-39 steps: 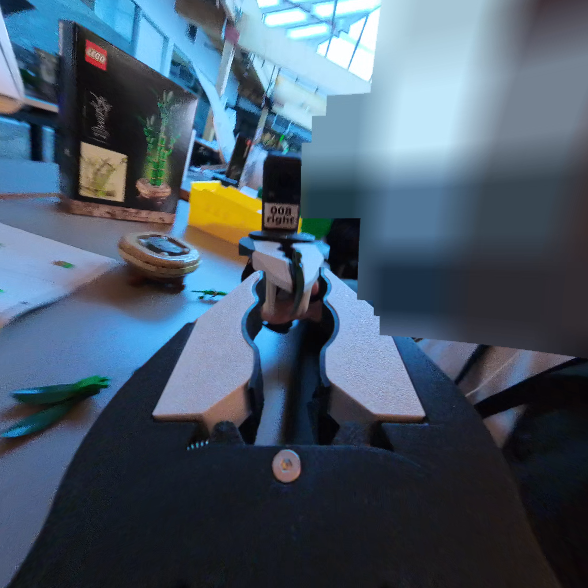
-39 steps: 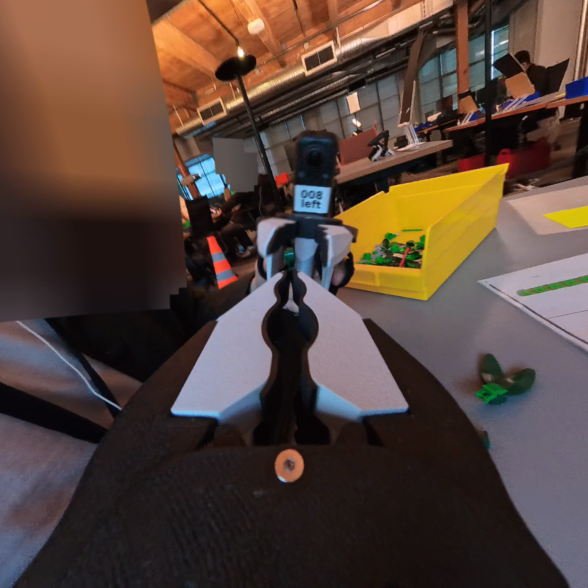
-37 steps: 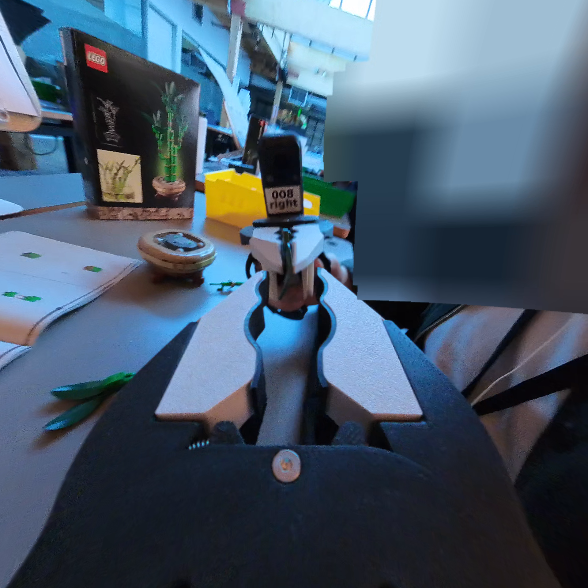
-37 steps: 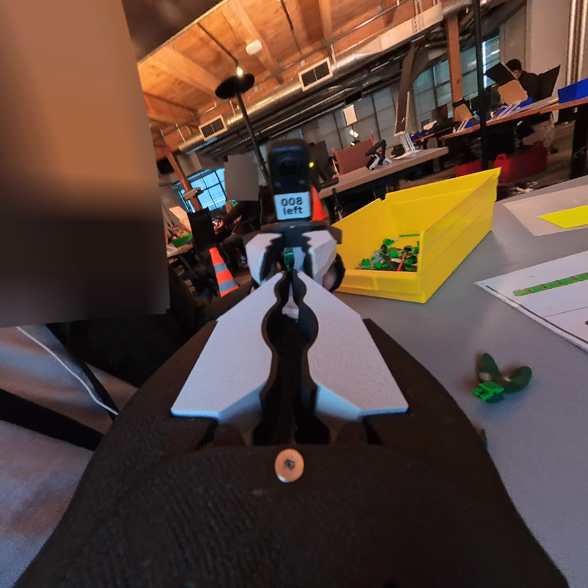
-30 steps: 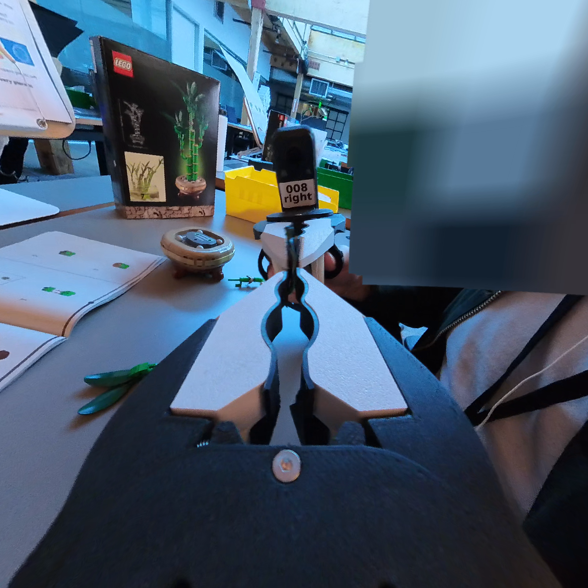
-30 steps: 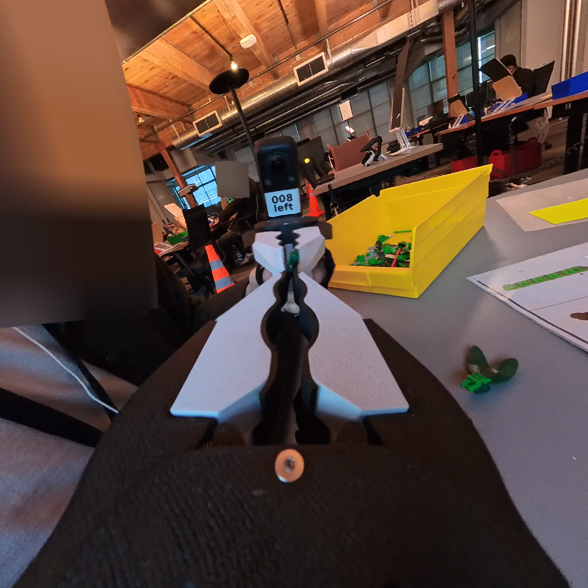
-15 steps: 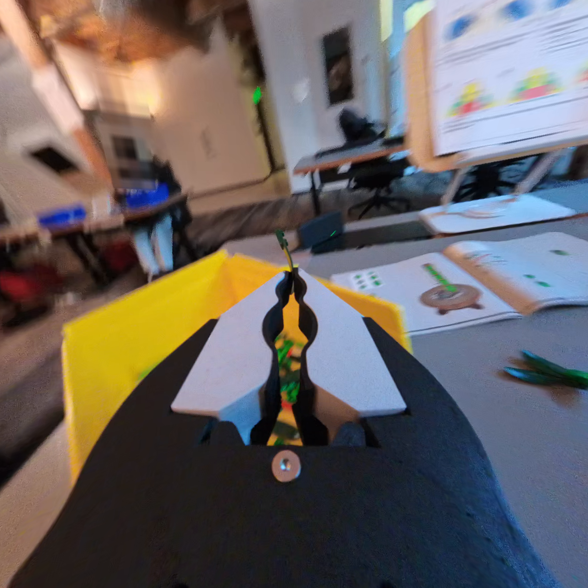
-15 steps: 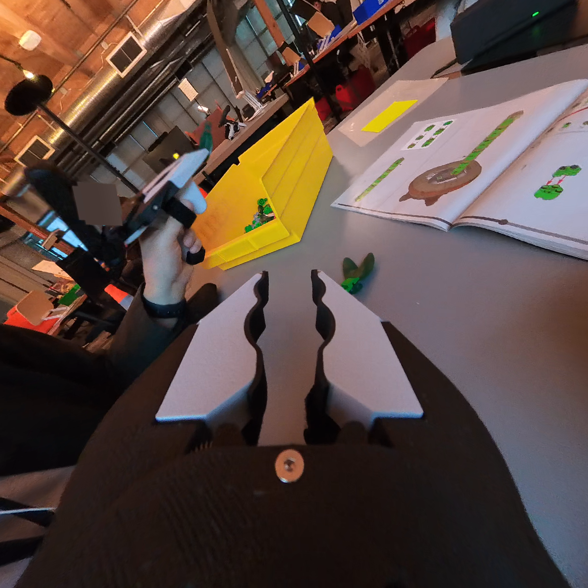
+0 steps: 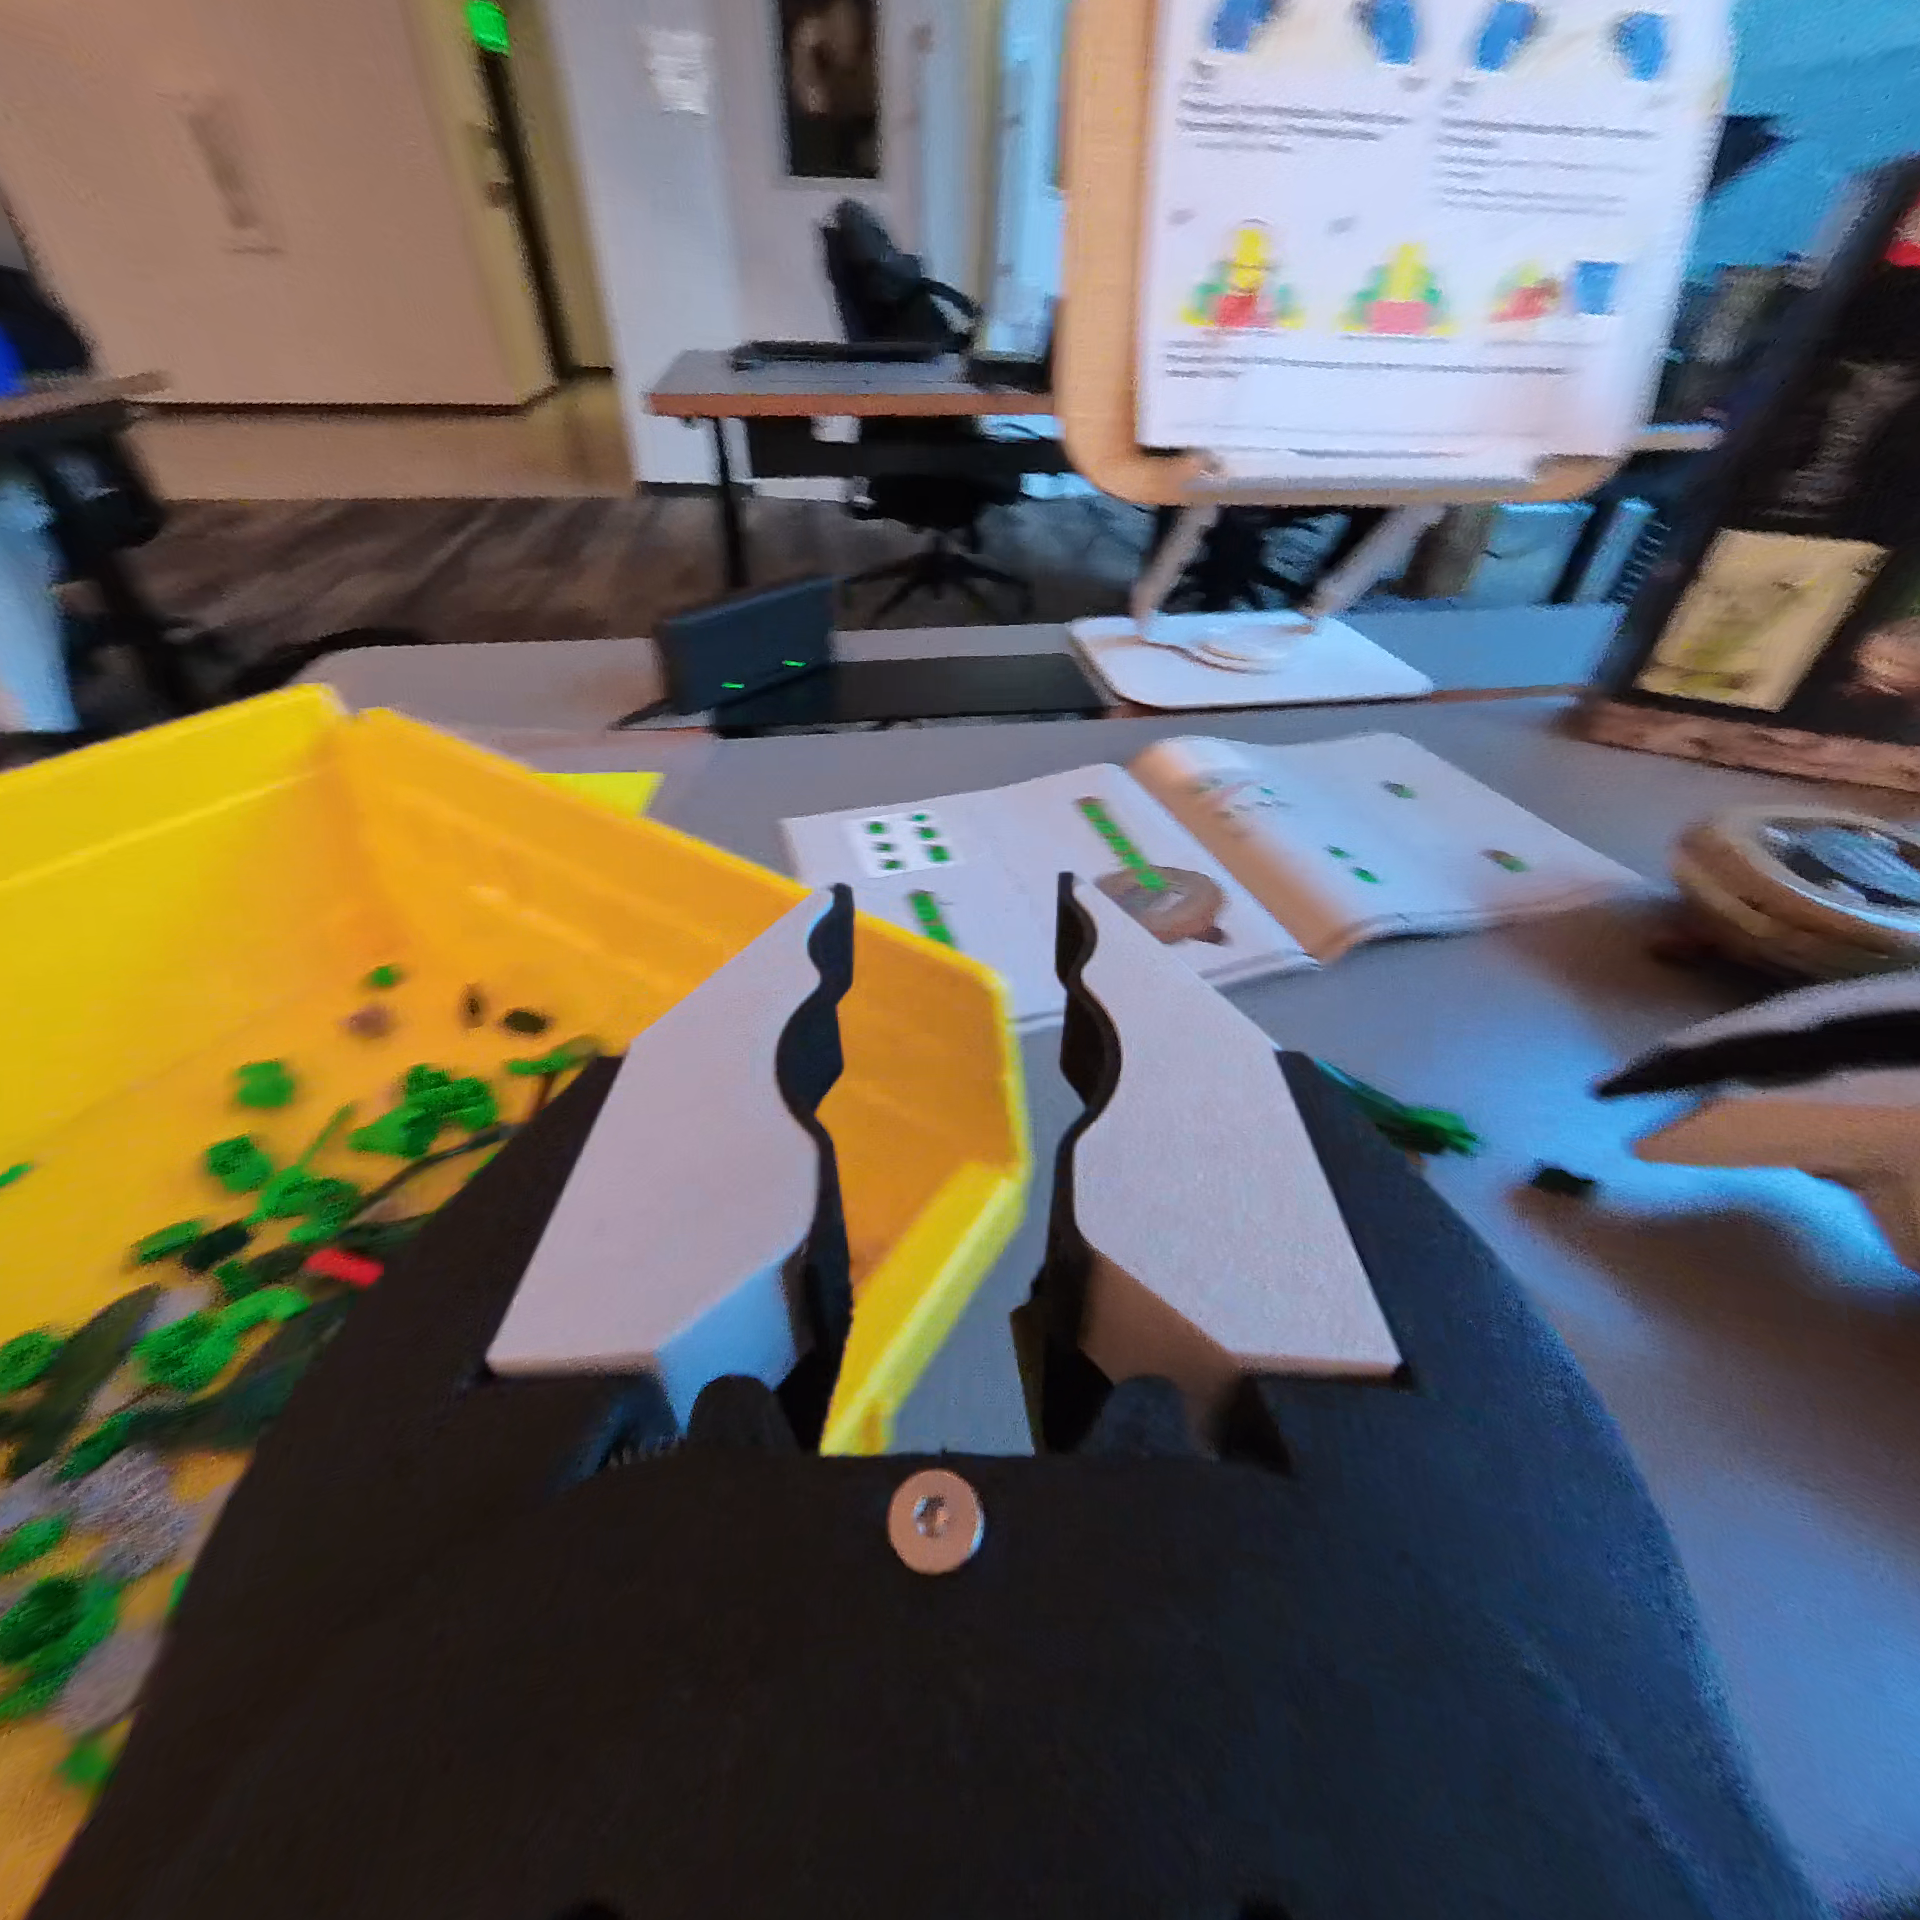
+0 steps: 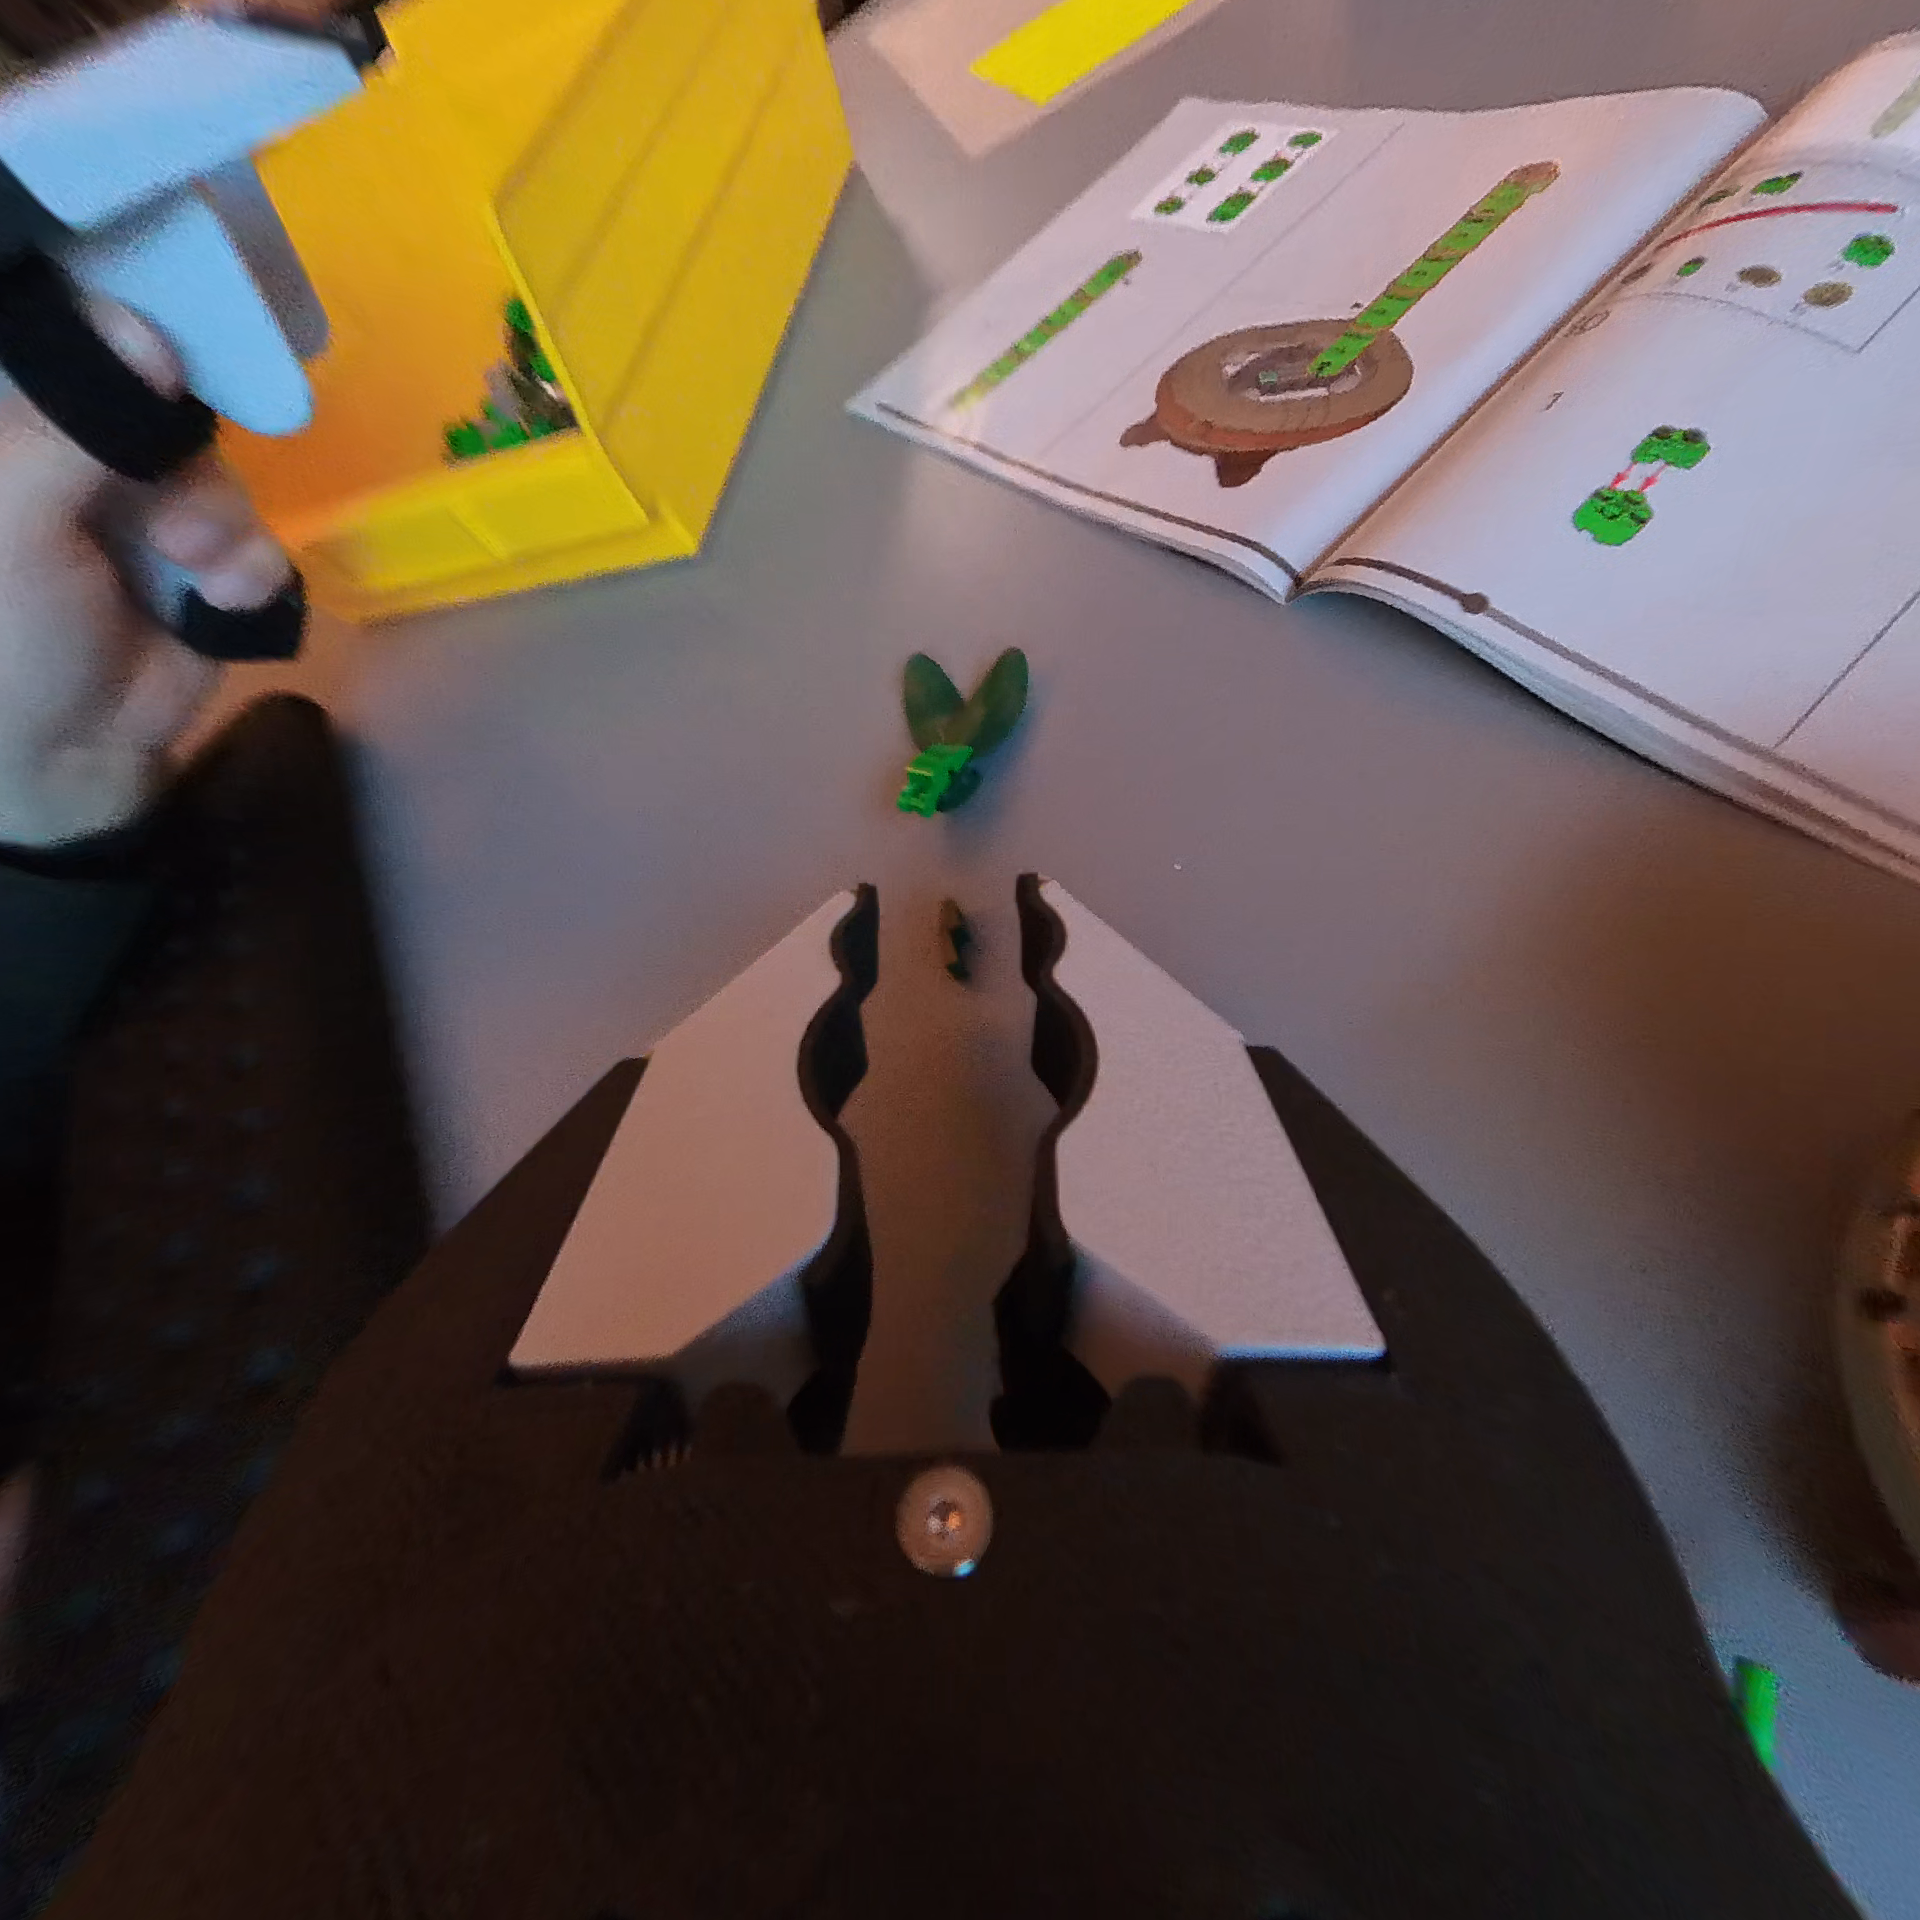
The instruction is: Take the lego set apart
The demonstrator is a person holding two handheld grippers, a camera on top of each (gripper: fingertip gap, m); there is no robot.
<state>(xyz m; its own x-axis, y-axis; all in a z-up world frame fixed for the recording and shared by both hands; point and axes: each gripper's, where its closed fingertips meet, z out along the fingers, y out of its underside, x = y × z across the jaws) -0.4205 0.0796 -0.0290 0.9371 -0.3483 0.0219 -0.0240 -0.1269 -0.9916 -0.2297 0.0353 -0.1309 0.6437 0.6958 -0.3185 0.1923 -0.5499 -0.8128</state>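
Observation:
My left gripper (image 9: pixel 951 894) is open and empty, over the near right corner of the yellow bin (image 9: pixel 623 904), which holds several loose green lego pieces (image 9: pixel 281 1195). My right gripper (image 10: pixel 945 888) is open, tilted down at the grey table. A tiny dark green piece (image 10: pixel 956 940) shows between its fingertips, not clamped. A green two-leaf lego piece (image 10: pixel 956 727) lies on the table just beyond them. It also shows in the left wrist view (image 9: pixel 1403 1122). The round tan lego base (image 9: pixel 1808 883) stands at the far right.
An open instruction booklet (image 10: pixel 1455 364) lies beyond the leaf piece, right of the bin (image 10: pixel 623 260). The left gripper and the hand holding it (image 10: pixel 156 208) are at the upper left. A small green piece (image 10: pixel 1756 1714) lies near the base (image 10: pixel 1886 1351).
My left gripper has opened over the bin and the thin green piece it held is gone. My right gripper has tilted further down toward the table, closer to the leaf piece.

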